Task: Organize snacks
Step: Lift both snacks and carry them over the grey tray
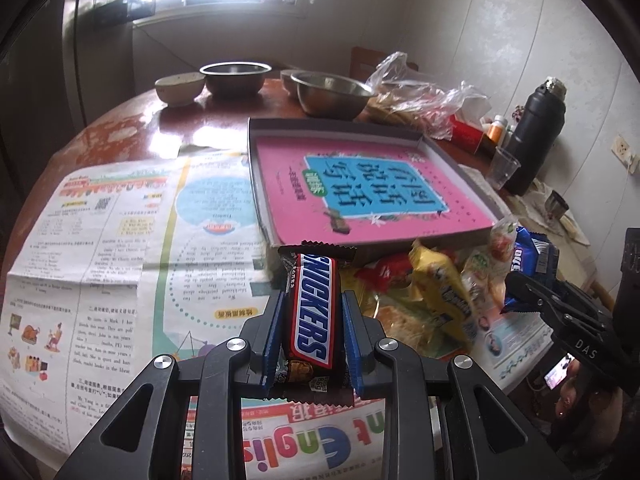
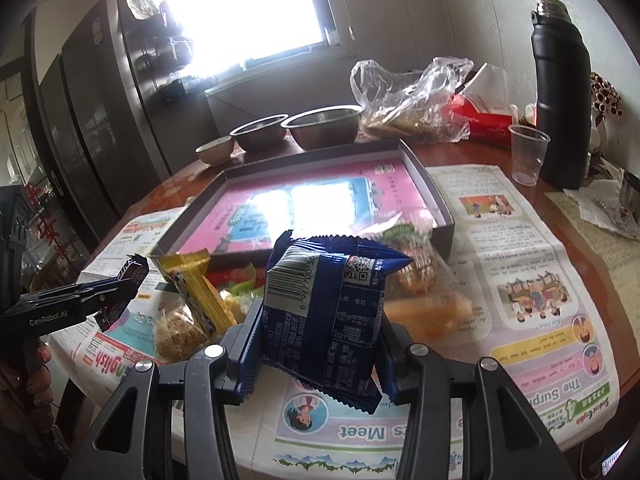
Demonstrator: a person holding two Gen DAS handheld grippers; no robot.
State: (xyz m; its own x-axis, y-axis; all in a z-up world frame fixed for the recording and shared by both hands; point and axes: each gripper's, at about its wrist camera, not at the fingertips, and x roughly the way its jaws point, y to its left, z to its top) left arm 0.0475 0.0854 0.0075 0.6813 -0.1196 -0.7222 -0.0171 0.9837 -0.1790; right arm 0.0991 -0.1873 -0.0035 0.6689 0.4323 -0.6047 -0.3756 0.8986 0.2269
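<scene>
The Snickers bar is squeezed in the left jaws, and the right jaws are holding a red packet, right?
Not quite. The Snickers bar is in the left gripper, but the right wrist view shows the right gripper holding a blue packet, not a red one.

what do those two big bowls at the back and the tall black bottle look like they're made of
The two big bowls look like thin bare metal, probably stainless steel: grey, with bright rims that catch the window light. The tall black bottle seems metal too, with a matte dark coating on the body and a shiny silver neck; that coating could also be plastic.
</scene>
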